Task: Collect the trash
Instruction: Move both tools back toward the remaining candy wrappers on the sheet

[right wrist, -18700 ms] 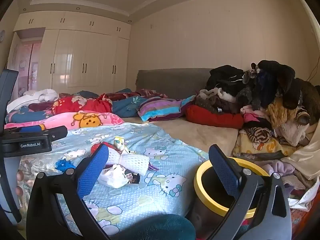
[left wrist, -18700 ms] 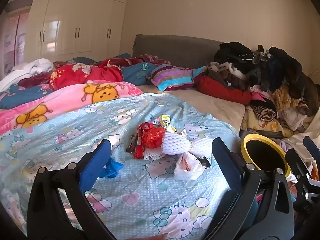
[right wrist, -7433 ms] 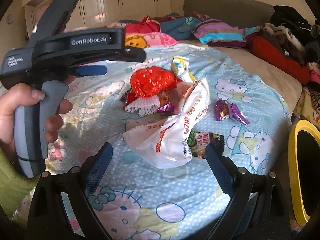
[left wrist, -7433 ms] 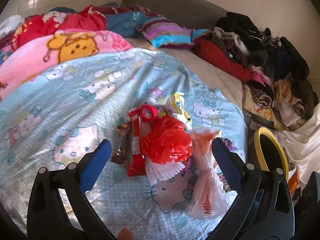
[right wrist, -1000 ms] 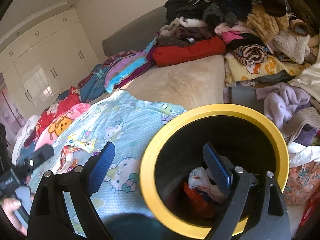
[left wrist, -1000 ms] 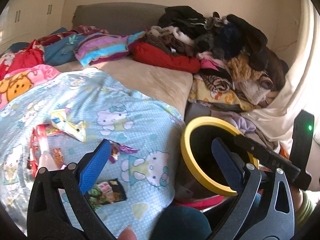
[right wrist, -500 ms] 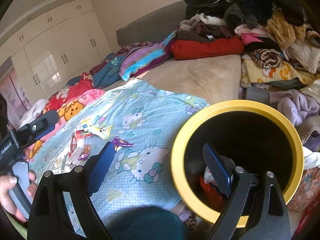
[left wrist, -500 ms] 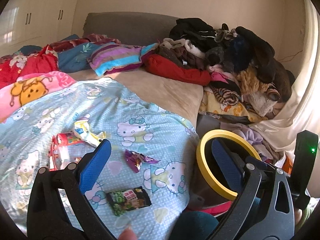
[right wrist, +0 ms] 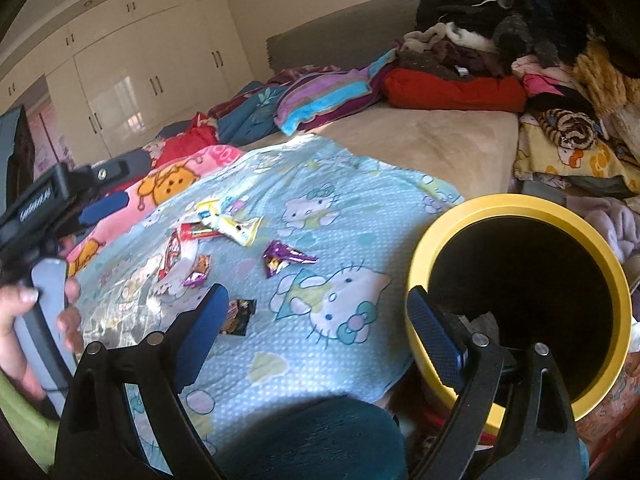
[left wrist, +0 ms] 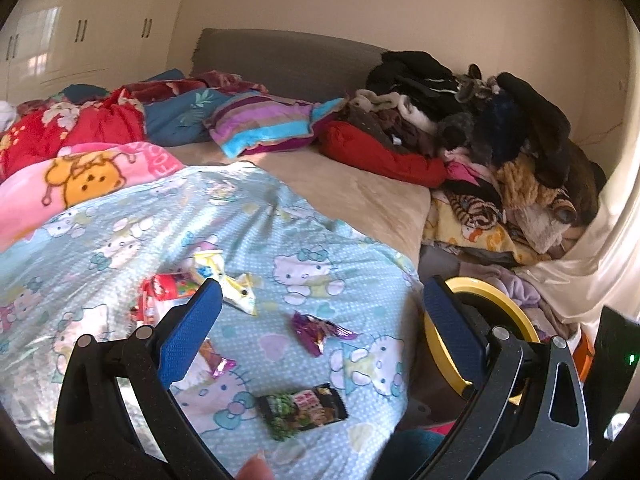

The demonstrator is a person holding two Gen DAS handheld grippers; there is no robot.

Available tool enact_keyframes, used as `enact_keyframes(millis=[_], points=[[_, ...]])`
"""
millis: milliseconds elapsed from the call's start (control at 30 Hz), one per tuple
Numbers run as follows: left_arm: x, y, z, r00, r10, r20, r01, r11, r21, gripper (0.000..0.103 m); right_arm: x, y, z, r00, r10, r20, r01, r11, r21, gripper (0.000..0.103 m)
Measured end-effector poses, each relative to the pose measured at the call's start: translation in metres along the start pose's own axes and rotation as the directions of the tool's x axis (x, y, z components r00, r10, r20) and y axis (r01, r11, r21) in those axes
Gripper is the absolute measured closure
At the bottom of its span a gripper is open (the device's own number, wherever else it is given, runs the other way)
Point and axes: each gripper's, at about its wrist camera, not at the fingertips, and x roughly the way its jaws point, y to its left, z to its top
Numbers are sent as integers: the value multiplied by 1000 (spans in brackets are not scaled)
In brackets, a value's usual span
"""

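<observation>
Several wrappers lie on the light blue cartoon-cat blanket (left wrist: pixel 248 240): a dark green packet (left wrist: pixel 302 410) nearest, a purple foil wrapper (left wrist: pixel 318 330), a yellow-white wrapper (left wrist: pixel 224 280) and a red packet (left wrist: pixel 166 288). The yellow-rimmed black bin (right wrist: pixel 520 300) stands at the bed's right edge; it also shows in the left wrist view (left wrist: pixel 480 320). My left gripper (left wrist: pixel 318 320) is open and empty above the wrappers. My right gripper (right wrist: pixel 316 320) is open and empty, between the blanket edge and the bin. The purple wrapper (right wrist: pixel 286 260) and dark packet (right wrist: pixel 240 316) show there too.
A pile of clothes (left wrist: pixel 500 128) covers the right side of the bed. Pillows and red and pink bedding (left wrist: pixel 80 152) lie at the back left. White wardrobes (right wrist: pixel 152 76) line the far wall. A teal-clad knee (right wrist: pixel 320 440) is at the bottom.
Both grippers have swung left, away from the bin and towards the blanket. More of the wrappers has come into both views. Both stay open and empty.
</observation>
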Motion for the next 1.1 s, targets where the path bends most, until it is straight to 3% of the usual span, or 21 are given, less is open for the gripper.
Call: enact_keyframes(millis=[600, 1000, 1100], points=[[9, 66, -7, 995, 96, -25, -97, 995, -38, 11, 24, 46, -15, 997, 22, -68, -28, 996, -88, 15], [29, 94, -9, 990, 115, -77, -110, 992, 57, 11, 54, 71, -17, 992, 44, -122, -56, 993, -101, 15], [43, 105, -4, 985, 129, -113, -119, 989, 92, 17, 64, 74, -18, 989, 43, -142, -58, 993, -103, 15]])
